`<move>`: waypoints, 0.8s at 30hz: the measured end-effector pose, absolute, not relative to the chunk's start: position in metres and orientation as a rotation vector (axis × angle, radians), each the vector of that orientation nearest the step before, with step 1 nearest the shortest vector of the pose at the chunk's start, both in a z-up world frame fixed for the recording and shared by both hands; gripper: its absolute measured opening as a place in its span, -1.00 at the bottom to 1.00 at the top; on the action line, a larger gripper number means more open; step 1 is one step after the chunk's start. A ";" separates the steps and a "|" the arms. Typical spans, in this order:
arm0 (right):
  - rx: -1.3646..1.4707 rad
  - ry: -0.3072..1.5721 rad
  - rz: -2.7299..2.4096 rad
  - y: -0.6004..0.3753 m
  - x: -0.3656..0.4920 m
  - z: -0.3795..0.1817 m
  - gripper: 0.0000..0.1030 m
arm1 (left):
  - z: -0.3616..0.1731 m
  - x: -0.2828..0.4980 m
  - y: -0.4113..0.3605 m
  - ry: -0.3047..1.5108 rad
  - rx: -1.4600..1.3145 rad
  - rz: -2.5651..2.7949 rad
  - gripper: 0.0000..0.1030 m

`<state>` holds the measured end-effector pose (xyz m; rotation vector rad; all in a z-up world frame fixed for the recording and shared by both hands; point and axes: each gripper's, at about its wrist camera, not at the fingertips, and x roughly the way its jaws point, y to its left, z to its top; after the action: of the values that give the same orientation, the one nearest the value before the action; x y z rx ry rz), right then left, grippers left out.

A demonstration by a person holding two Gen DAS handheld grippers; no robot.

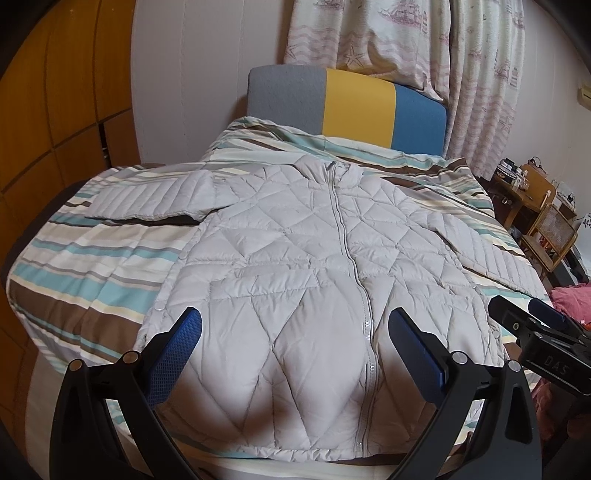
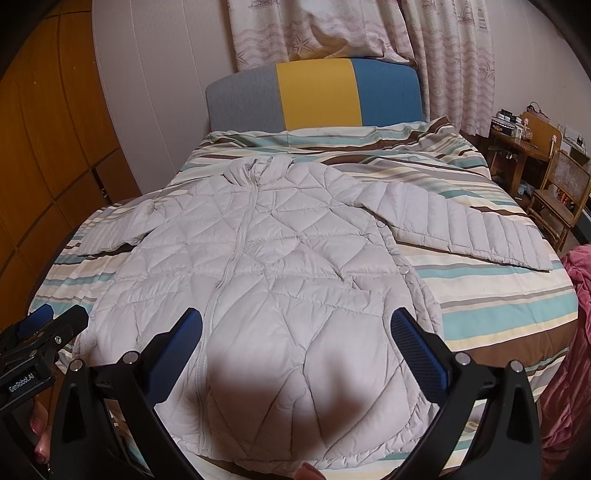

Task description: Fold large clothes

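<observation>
A pale grey quilted puffer jacket (image 1: 295, 266) lies flat and zipped on the striped bed, collar toward the headboard, both sleeves spread out; it also shows in the right wrist view (image 2: 280, 280). My left gripper (image 1: 295, 325) is open and empty, held above the jacket's lower hem area. My right gripper (image 2: 295, 325) is open and empty too, above the hem on the jacket's right half. The right gripper also shows at the right edge of the left wrist view (image 1: 532, 314). The left gripper shows at the left edge of the right wrist view (image 2: 55, 317).
The striped bedspread (image 1: 74, 273) covers the bed. A grey, yellow and blue headboard (image 1: 354, 107) stands at the back under patterned curtains (image 2: 332, 26). A wooden wardrobe (image 1: 55, 92) is on the left. A wooden desk and chair (image 2: 554, 184) stand at the right. A pink blanket (image 2: 580, 295) lies at the bed's right side.
</observation>
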<state>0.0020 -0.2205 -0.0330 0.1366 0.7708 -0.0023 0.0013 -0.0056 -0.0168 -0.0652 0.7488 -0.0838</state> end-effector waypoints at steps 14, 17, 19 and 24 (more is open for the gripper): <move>0.188 0.736 -0.008 -0.256 0.027 -0.047 0.97 | -0.034 0.035 -0.002 0.779 -0.047 -0.117 0.94; 0.286 0.726 -0.034 -0.291 0.039 -0.066 0.97 | -0.042 0.050 0.000 0.775 0.017 -0.067 0.94; 0.296 0.779 -0.098 -0.317 0.054 -0.078 0.97 | -0.047 0.062 0.005 0.775 0.035 -0.041 0.94; 0.317 0.799 -0.393 -0.402 0.077 -0.106 0.97 | -0.057 0.102 0.026 0.775 0.024 0.010 0.94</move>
<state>0.0769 -0.4023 -0.1064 0.3166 0.7995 -0.3928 0.1024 0.0265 -0.0566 0.0236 0.7746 0.0096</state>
